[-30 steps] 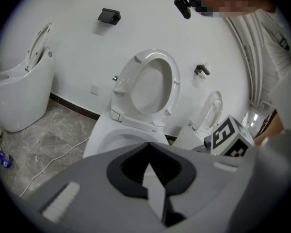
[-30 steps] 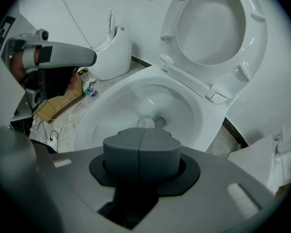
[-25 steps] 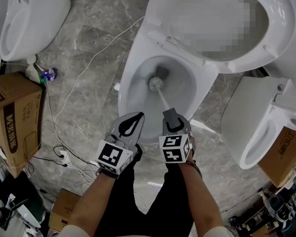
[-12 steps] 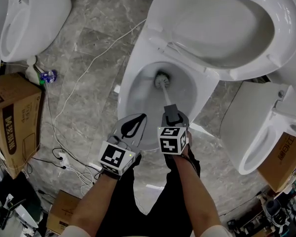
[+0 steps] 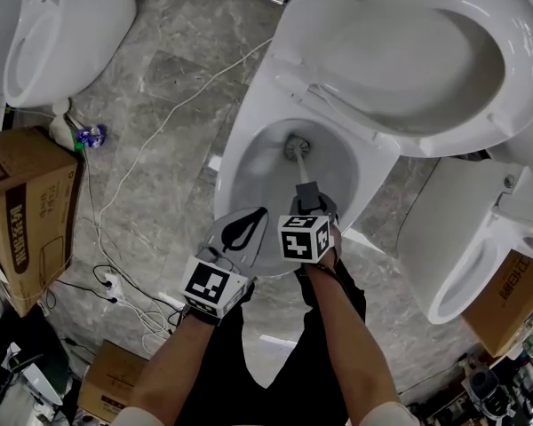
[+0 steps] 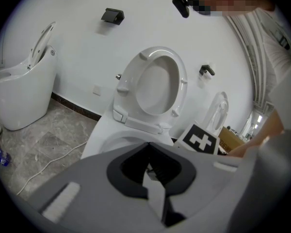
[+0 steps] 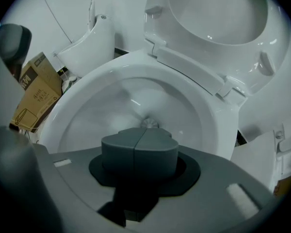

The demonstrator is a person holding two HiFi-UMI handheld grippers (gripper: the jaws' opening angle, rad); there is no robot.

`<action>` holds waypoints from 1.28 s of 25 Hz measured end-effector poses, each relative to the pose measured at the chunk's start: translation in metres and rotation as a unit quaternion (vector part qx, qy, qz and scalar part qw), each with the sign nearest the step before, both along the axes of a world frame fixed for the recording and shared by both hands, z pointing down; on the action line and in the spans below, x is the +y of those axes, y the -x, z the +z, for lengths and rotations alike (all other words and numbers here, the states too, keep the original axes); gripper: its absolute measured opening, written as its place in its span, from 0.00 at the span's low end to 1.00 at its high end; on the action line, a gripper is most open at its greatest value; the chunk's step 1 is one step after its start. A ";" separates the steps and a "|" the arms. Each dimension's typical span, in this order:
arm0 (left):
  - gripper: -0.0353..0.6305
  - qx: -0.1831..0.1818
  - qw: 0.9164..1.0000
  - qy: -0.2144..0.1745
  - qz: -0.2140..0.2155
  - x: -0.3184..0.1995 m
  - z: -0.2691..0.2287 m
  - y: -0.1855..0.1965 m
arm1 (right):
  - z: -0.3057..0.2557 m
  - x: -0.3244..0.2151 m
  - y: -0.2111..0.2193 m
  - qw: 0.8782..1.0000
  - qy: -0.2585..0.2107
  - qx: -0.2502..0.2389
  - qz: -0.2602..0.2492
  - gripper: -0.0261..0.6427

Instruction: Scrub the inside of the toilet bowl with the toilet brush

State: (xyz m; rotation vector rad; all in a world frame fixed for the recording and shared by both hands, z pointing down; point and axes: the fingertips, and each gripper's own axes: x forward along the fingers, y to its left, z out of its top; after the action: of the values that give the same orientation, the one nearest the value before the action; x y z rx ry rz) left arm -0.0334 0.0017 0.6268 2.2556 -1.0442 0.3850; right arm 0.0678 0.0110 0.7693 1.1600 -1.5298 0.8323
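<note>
The right gripper (image 5: 306, 195) (image 7: 139, 133) has its jaws pressed together on the handle of the toilet brush (image 5: 295, 147), which slants down from the jaws into the toilet bowl (image 5: 238, 162). The bristle head (image 7: 149, 123) sits low in the bowl near the drain (only a little of it peeks over the jaw tips in the right gripper view). The left gripper (image 5: 256, 215) (image 6: 148, 147) hangs just beside the right one above the bowl's near rim, its tips meeting and nothing pinched between them. Behind the bowl the seat and lid (image 5: 409, 51) stand raised. A second toilet (image 5: 67, 20) is off to the left, a third (image 5: 462, 229) is to the right, a cardboard box (image 5: 27, 207) stands on the grey stone floor (image 5: 160, 60), and a white cable (image 5: 164, 118) trails across it.
</note>
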 end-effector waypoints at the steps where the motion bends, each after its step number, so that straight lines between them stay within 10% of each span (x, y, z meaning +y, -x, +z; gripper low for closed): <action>1: 0.06 0.000 1.000 -0.001 -0.001 -0.001 -0.001 0.000 | 0.002 -0.001 0.001 1.000 0.000 0.004 -0.004 0.28; 17: 0.06 0.000 1.000 -0.008 -0.003 -0.015 -0.005 -0.008 | 0.005 0.001 -0.007 1.000 -0.009 0.004 -0.030 0.28; 32: 0.06 0.003 1.000 -0.016 0.022 0.007 -0.099 -0.016 | -0.117 0.043 -0.021 0.998 -0.022 -0.054 0.014 0.28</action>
State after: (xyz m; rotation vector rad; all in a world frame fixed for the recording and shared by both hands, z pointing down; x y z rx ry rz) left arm -0.0174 0.0084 0.5281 2.3100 -1.0050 0.3819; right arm 0.0890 0.0542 0.6518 1.1877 -1.6308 0.8959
